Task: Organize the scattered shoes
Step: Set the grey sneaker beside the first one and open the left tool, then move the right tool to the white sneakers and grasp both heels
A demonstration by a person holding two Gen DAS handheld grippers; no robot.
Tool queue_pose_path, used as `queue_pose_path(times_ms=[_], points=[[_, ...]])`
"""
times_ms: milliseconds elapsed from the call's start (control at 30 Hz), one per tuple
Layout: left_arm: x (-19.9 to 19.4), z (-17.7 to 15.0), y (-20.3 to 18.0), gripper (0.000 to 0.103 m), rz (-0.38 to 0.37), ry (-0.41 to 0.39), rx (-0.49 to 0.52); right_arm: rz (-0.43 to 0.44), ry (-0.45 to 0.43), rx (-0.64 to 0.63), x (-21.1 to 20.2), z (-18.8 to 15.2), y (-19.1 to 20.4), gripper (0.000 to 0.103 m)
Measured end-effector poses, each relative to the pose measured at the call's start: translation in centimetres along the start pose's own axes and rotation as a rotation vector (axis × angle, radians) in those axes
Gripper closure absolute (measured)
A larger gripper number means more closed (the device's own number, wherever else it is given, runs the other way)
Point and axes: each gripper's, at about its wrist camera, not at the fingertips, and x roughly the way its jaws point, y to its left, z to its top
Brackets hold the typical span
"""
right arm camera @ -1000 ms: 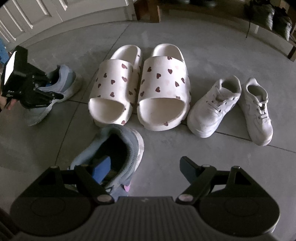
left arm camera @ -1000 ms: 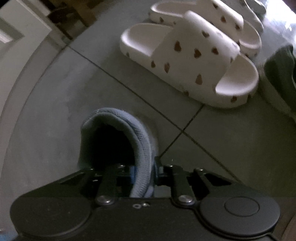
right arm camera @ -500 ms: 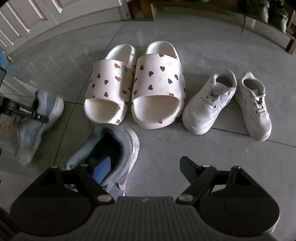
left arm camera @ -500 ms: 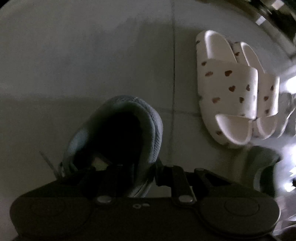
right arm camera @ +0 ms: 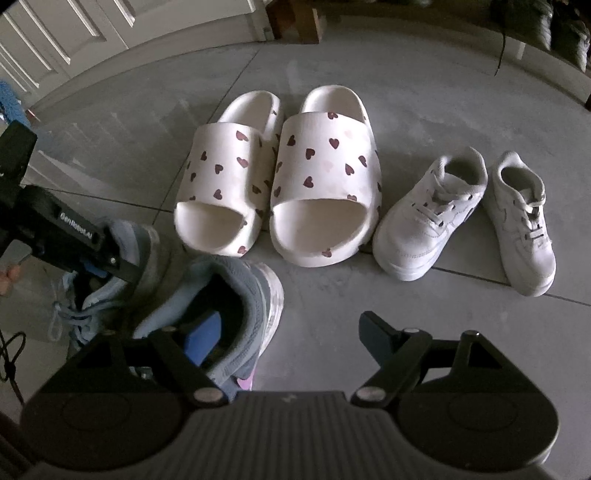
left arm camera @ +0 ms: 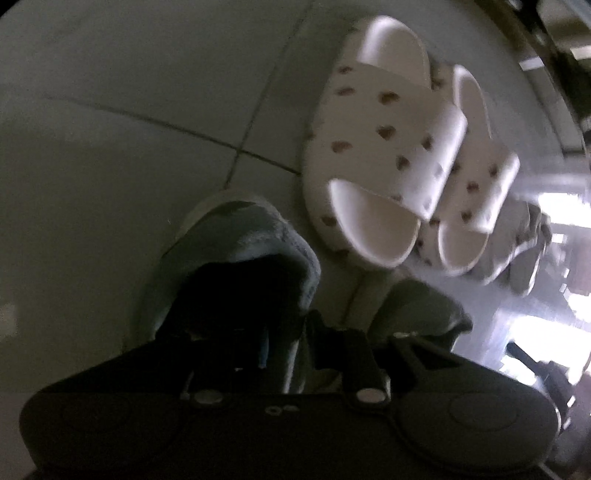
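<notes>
Grey tile floor [right arm camera: 369, 55]. Your left gripper [left arm camera: 286, 343] is clamped on one grey sneaker's [left arm camera: 236, 254] soft heel collar; your right gripper [right arm camera: 291, 332] gapes wide, one finger inside its mate [right arm camera: 240, 295]. Light, floppy knit: pinch the collar, beside the heart slides [right arm camera: 280, 177].

A home entryway is showing here: large grey floor tiles [right arm camera: 424, 92] with thin grout lines are lying underfoot, white panelled doors [right arm camera: 66, 33] are standing at the far left, and a low wooden bench [right arm camera: 295, 18] is sitting along the far wall with dark shoes [right arm camera: 554, 33] resting at the far right.
</notes>
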Motion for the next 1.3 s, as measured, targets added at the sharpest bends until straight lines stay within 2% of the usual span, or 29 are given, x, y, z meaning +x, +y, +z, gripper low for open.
queue_pose_path(times_ms=[33, 67, 100, 133, 233, 333, 367, 467, 567, 633, 733, 800, 933, 1167, 1233, 1300], points=[[-0.2, -0.3, -0.7, 0.067, 0.030, -0.003, 0.072, -0.001, -0.002, -0.004, 0.0, 0.0, 0.1, 0.019], [-0.4, -0.5, -1.3, 0.051, 0.061, -0.003, 0.143, -0.002, -0.004, -0.008, 0.0, -0.1, 0.2, 0.019], [-0.7, -1.1, -2.3, 0.042, 0.124, -0.005, 0.244, -0.004, -0.006, -0.014, 0.0, -0.1, 0.4, 0.019], [-1.0, -1.7, -3.1, 0.038, 0.177, -0.015, 0.323, -0.007, -0.011, -0.024, -0.1, -0.1, 0.5, 0.019], [-2.3, -3.9, -4.8, 0.038, 0.285, -0.081, 0.555, -0.017, -0.022, -0.050, -0.2, -0.1, 1.0, 0.019], [-3.3, -5.0, -5.4, 0.038, 0.274, -0.091, 0.653, -0.018, -0.020, -0.067, 0.0, -0.1, 1.6, 0.019], [-3.6, -5.0, -5.4, 0.038, 0.254, -0.089, 0.663, -0.015, -0.017, -0.070, 0.0, -0.1, 1.7, 0.019], [-4.2, -5.1, -4.0, 0.038, 0.189, -0.069, 0.604, -0.017, -0.014, -0.086, 0.1, -0.2, 2.1, 0.019], [-3.9, -5.0, -3.1, 0.038, 0.180, -0.082, 0.566, -0.027, -0.023, -0.106, 0.1, -0.3, 2.6, 0.019], [-4.3, -4.9, -3.3, 0.038, 0.216, -0.125, 0.576, -0.039, -0.045, -0.118, -0.1, -0.3, 2.7, 0.019], [-4.4, -5.2, -5.1, 0.038, 0.238, -0.199, 0.662, -0.081, -0.092, -0.119, -0.6, -0.3, 2.4, 0.019], [-4.1, -5.2, -6.6, 0.038, 0.251, -0.225, 0.682, -0.109, -0.103, -0.095, -0.8, -0.1, 1.9, 0.019], [-2.9, -4.9, -9.7, 0.038, 0.220, -0.251, 0.690, -0.129, -0.112, -0.005, -1.3, 0.0, 0.2, 0.019], [-1.0, -3.9, -13.6, 0.038, 0.234, -0.299, 0.696, -0.231, -0.183, 0.067, -3.0, -0.2, -2.8, 0.019], [-1.1, -3.0, -15.0, 0.038, 0.199, -0.304, 0.681, -0.255, -0.199, 0.096, -3.5, -0.2, -3.9, 0.019], [-1.1, -2.5, -16.4, 0.038, 0.195, -0.317, 0.691, -0.273, -0.204, 0.124, -3.7, -0.2, -4.9, 0.019]])
